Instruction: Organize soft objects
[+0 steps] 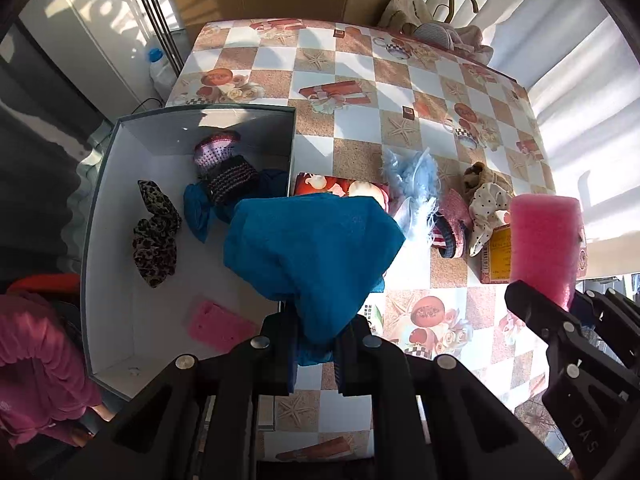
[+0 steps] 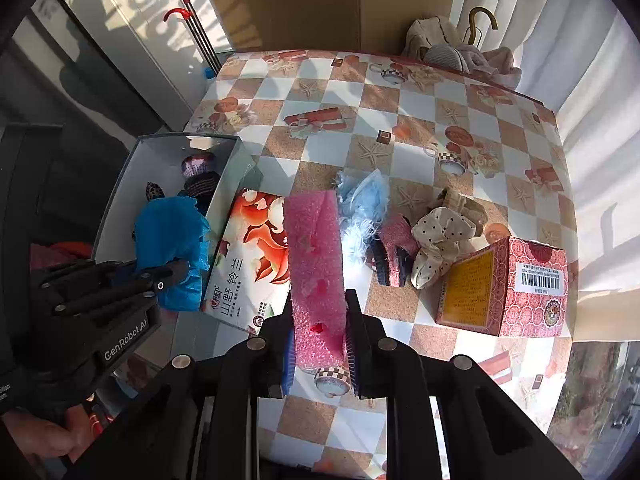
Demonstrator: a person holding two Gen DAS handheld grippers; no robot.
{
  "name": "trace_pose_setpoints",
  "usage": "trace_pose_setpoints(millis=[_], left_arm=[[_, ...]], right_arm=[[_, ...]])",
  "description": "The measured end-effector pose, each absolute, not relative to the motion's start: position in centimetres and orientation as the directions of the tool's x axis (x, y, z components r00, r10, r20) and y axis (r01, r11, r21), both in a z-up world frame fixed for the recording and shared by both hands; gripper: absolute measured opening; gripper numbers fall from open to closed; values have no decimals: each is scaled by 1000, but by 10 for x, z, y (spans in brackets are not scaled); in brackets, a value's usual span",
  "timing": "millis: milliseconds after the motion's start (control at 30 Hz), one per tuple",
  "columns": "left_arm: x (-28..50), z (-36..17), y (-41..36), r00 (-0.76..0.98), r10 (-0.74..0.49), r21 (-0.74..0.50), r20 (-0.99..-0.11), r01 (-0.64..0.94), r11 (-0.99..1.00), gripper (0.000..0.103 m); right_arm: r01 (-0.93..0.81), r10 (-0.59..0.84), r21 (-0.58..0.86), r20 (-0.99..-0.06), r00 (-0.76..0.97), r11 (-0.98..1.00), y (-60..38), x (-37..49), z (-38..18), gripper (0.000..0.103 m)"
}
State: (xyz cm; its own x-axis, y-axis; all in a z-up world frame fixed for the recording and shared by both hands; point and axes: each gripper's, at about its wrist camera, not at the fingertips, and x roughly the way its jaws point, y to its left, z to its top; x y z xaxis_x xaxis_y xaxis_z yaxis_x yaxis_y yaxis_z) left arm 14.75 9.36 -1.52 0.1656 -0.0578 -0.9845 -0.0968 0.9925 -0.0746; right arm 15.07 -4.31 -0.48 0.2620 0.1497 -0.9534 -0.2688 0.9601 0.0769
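left tongs (image 1: 316, 354): clamped on blue cloth (image 1: 312, 248), beside the white box's (image 1: 120, 208) edge
right tongs (image 2: 320, 344): clamped on pink foam (image 2: 316, 256), above the checkered tabletop (image 2: 400, 120)
box: scarf (image 1: 154, 232), knitted hats (image 1: 224, 164), pink foam piece (image 1: 218, 326) inside

Table: we see a checkered tablecloth (image 2: 400, 120).
Left edge: white box (image 1: 120, 184).
Middle: tissue pack (image 2: 248, 256), blue feathery piece (image 2: 364, 204), pink knit (image 2: 394, 248), dotted scrunchie (image 2: 436, 240).
Right: red carton (image 2: 508, 284).
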Motion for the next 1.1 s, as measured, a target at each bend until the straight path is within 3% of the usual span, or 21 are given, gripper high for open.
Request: trace_pose_setpoints(millis=[533,833,1100], left_arm=[[141,-19,133,167,-77,-108,-983,-187,976,15],[131,-18,156,173,-45,-84,-984,-226,971,15],[111,-31,183,152,-43,-88,-988,-309,947,15]], right_arm=[[-329,118,20,-953,281,944,-24,145,-3,22],[-321,169,75,-946,277,944,-18,146,-7,22],[-431,221,100,-945,240,897,17,141,-12,22]])
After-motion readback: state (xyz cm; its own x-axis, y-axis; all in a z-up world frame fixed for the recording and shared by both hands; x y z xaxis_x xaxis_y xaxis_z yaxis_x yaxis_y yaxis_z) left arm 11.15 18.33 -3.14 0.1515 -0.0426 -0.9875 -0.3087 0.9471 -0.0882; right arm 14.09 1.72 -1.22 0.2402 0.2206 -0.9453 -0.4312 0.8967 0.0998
